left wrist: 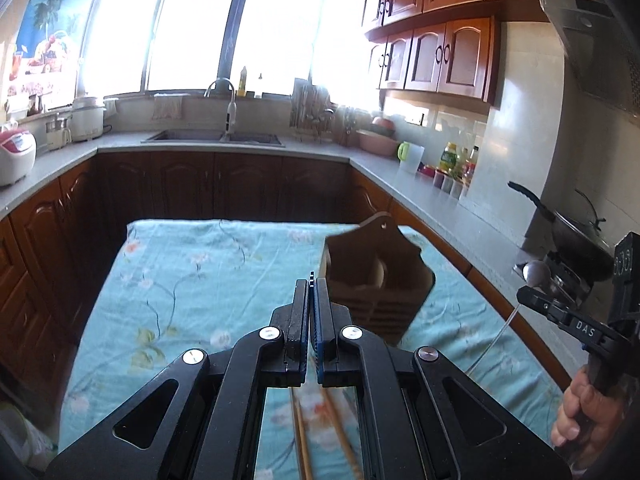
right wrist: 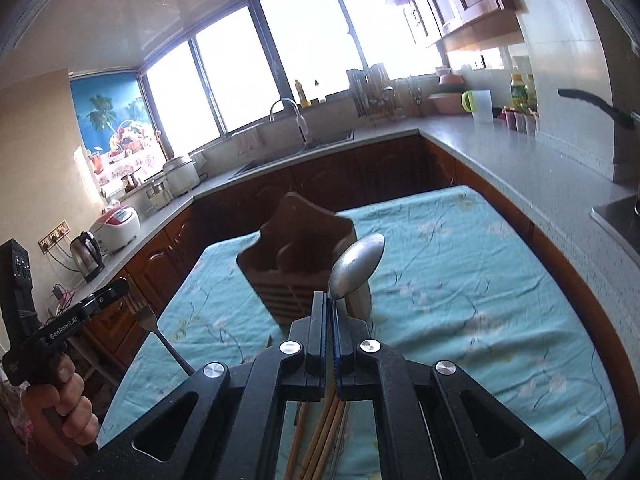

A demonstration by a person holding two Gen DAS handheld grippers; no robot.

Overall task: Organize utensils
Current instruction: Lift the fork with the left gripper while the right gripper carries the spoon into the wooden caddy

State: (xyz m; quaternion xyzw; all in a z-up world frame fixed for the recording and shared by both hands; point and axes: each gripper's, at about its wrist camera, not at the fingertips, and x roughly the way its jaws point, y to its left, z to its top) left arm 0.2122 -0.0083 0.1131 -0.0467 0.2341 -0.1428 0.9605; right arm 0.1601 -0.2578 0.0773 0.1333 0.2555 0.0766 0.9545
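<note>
A brown wooden utensil holder (left wrist: 376, 280) (right wrist: 296, 264) stands on the table's turquoise floral cloth (left wrist: 180, 280) (right wrist: 460, 280). My right gripper (right wrist: 330, 296) (left wrist: 524, 292) is shut on a metal spoon (right wrist: 356, 268) (left wrist: 536, 272) at its neck. The spoon's bowl is up and sits just right of the holder. My left gripper (left wrist: 311, 282) (right wrist: 120, 288) is shut on a fork (right wrist: 150, 320), whose handle slants down. In the left wrist view the fork shows only as a thin edge at the fingertips. Wooden chopsticks (left wrist: 302, 440) (right wrist: 320, 440) lie on the cloth beneath both grippers.
Grey counters wrap around the table. There is a sink (left wrist: 212, 136) at the back, rice cookers (left wrist: 16, 152) and a kettle (right wrist: 86, 256) on the left, and bottles (left wrist: 452, 160) and a wok (left wrist: 576, 232) on the right. A hand (left wrist: 580, 412) holds each gripper.
</note>
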